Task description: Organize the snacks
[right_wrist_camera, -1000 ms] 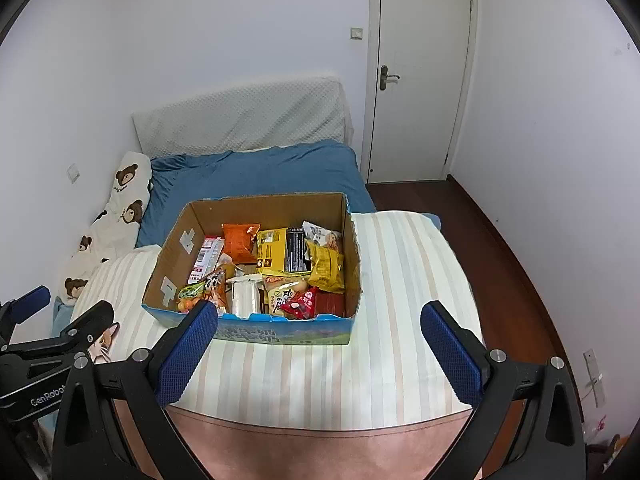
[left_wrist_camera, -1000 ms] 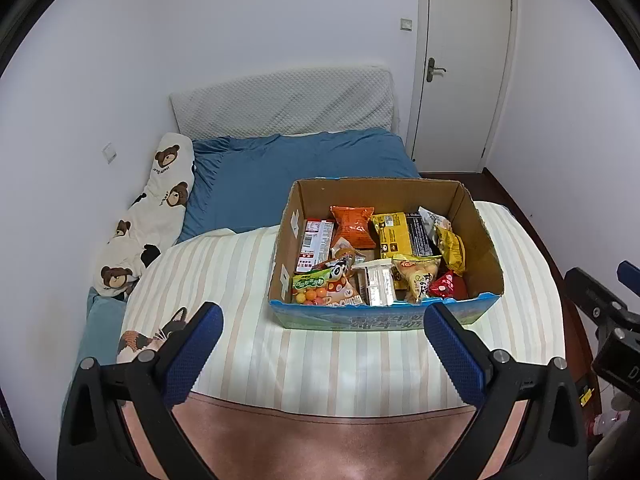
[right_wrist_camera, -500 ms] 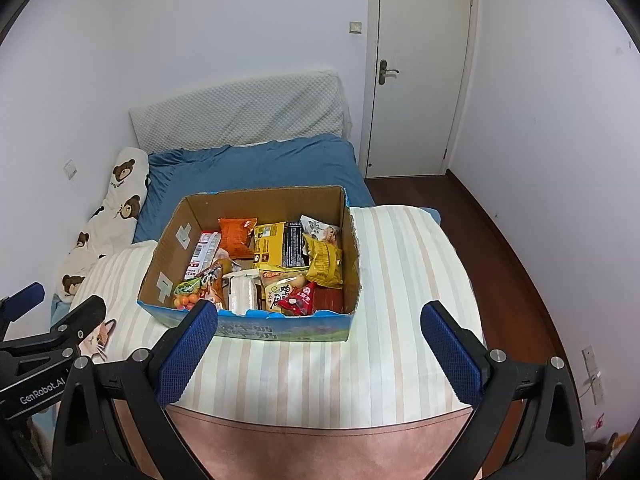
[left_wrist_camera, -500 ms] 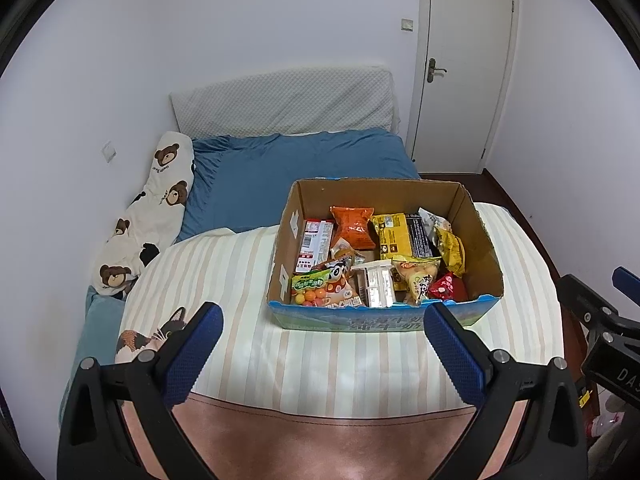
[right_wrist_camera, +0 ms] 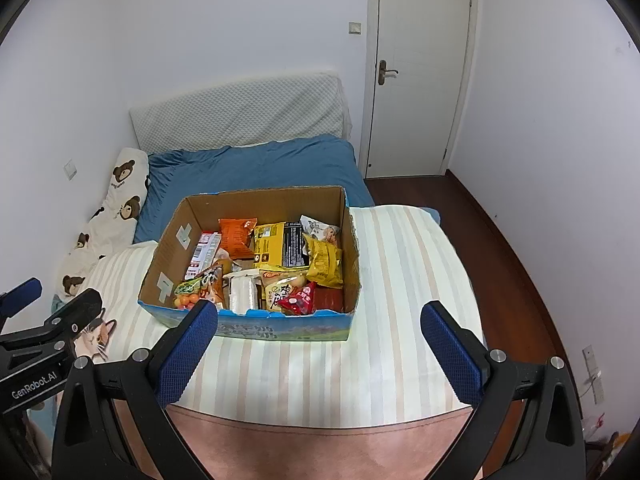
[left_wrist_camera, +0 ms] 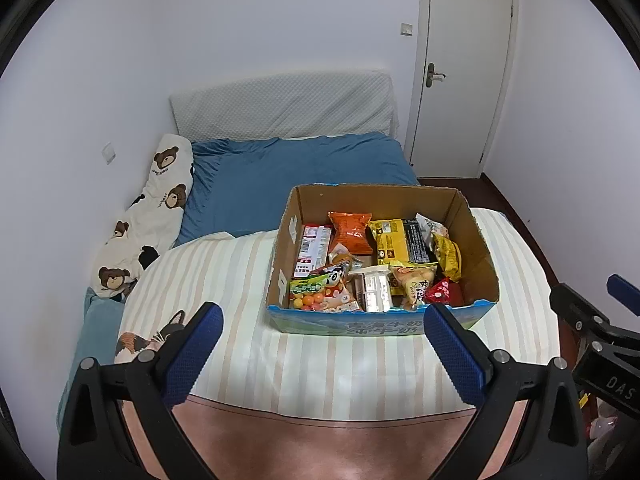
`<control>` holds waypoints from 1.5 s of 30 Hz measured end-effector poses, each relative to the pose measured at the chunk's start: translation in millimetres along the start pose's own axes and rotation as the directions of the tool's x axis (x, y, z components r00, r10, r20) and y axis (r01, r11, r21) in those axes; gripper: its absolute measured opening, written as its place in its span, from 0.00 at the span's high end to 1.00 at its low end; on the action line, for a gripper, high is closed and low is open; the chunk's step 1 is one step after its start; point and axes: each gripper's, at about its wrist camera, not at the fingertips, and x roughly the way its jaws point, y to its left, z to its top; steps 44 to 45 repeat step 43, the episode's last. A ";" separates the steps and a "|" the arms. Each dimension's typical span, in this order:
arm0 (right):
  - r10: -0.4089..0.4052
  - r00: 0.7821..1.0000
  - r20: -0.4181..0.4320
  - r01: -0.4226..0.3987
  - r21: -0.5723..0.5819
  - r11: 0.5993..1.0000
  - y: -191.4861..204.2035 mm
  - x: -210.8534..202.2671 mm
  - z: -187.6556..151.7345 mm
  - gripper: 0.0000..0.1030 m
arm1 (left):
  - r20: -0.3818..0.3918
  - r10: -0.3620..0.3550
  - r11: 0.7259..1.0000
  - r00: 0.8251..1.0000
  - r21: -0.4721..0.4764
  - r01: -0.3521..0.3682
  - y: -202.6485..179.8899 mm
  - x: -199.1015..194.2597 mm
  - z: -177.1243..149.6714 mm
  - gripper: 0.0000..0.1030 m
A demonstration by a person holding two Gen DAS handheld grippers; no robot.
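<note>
Snacks are lying jumbled in the cardboard box (left_wrist_camera: pixel 384 320) straight ahead of the left gripper (left_wrist_camera: pixel 320 344), gaping and empty, while the right gripper (right_wrist_camera: pixel 320 344), equally wide and empty, is facing that box (right_wrist_camera: pixel 280 328) slightly leftward, seemingly nearer.

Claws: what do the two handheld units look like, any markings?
Both match: black frames with silver screw heads, and two long fingers faced with textured blue pads. Left claw, right claw. The left unit's body carries white "GenRobot.AI" lettering in the right wrist view; the right unit shows white letters "DAS" in the left wrist view. No cables, hands or sleeves visible.
</note>
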 end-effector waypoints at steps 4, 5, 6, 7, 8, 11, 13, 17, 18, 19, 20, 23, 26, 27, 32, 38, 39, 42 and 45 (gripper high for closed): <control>0.001 1.000 0.007 -0.001 0.000 1.000 0.0 -3.1 0.8 0.00 | 0.006 0.000 1.000 1.000 0.001 0.000 -1.6 -2.2 0.0 0.00; -0.001 1.000 0.010 0.001 -0.001 1.000 0.1 -4.0 1.0 0.00 | 0.008 0.001 1.000 1.000 0.002 -0.001 -2.5 -2.7 0.1 0.00; -0.002 1.000 0.011 0.002 -0.001 1.000 0.2 -4.1 1.1 0.00 | 0.008 0.001 1.000 1.000 0.003 -0.002 -2.5 -3.0 0.4 0.00; 0.001 1.000 0.011 -0.001 0.002 1.000 -0.1 -4.8 1.2 0.00 | 0.007 0.000 1.000 1.000 0.003 0.000 -2.8 -3.1 0.5 0.00; 0.001 1.000 0.010 -0.001 0.006 1.000 -1.3 -6.4 0.6 0.00 | 0.006 -0.002 1.000 1.000 0.001 0.002 -3.1 -3.3 0.4 0.00; -0.001 1.000 0.005 0.001 0.011 1.000 -2.2 -7.1 -1.0 0.00 | 0.001 -0.005 1.000 1.000 0.000 0.005 -3.8 -3.2 0.1 0.00; 0.000 1.000 0.001 0.000 0.012 1.000 -1.9 -6.7 -1.9 0.00 | 0.001 -0.005 1.000 1.000 0.000 0.005 -4.4 -3.5 0.1 0.00; 0.001 1.000 -0.004 -0.001 0.011 1.000 -1.5 -6.0 -4.1 0.00 | 0.004 -0.005 1.000 1.000 0.001 0.005 -5.2 -3.6 0.2 0.00; 0.000 1.000 -0.004 0.000 0.010 1.000 -1.3 -5.9 -3.9 0.00 | 0.005 -0.006 1.000 1.000 0.001 0.006 -5.5 -3.7 0.0 0.00; -0.001 1.000 -0.005 0.002 0.009 1.000 -1.2 -5.6 -4.5 0.00 | 0.006 -0.005 1.000 1.000 0.002 0.005 -5.7 -3.7 0.0 0.00; -0.002 1.000 -0.005 0.002 0.011 1.000 -1.4 -5.3 -5.0 0.00 | 0.006 -0.004 1.000 1.000 0.003 0.004 -5.9 -4.1 -0.4 0.00; -0.006 1.000 -0.005 0.006 0.011 1.000 -1.6 -6.5 -5.8 0.00 | 0.006 -0.002 1.000 1.000 0.007 0.002 -7.2 -3.5 -1.9 0.00; -0.008 1.000 -0.003 0.008 0.011 1.000 -2.0 -8.0 -6.6 0.00 | 0.007 -0.001 1.000 1.000 0.007 0.001 -7.7 -3.1 -2.3 0.00; -0.007 1.000 -0.003 0.007 0.010 1.000 -1.6 -8.2 -6.8 0.00 | 0.006 -0.002 1.000 1.000 0.006 0.002 -7.6 -3.0 -2.3 0.00; -0.007 1.000 -0.003 0.007 0.007 1.000 -0.6 -8.5 -6.5 0.00 | 0.002 -0.003 1.000 1.000 0.004 0.003 -7.5 -2.8 -3.3 0.00; -0.003 1.000 -0.003 0.003 0.009 1.000 0.3 -8.4 -7.0 0.00 | 0.004 -0.005 1.000 1.000 0.000 0.005 -6.6 -3.4 -4.2 0.00; -0.002 1.000 -0.003 0.002 0.009 1.000 0.8 -8.1 -6.5 0.00 | 0.004 -0.006 1.000 1.000 0.001 0.006 -6.7 -2.9 -4.1 0.00; 0.003 1.000 -0.008 -0.003 0.010 1.000 1.4 -6.2 -6.0 0.00 | 0.000 -0.014 1.000 1.000 -0.004 0.014 -5.0 -2.2 -3.8 0.00; 0.006 1.000 -0.010 -0.005 0.010 1.000 2.0 -5.3 -5.5 0.00 | 0.000 -0.015 1.000 1.000 -0.003 0.015 -4.7 -2.5 -3.6 0.00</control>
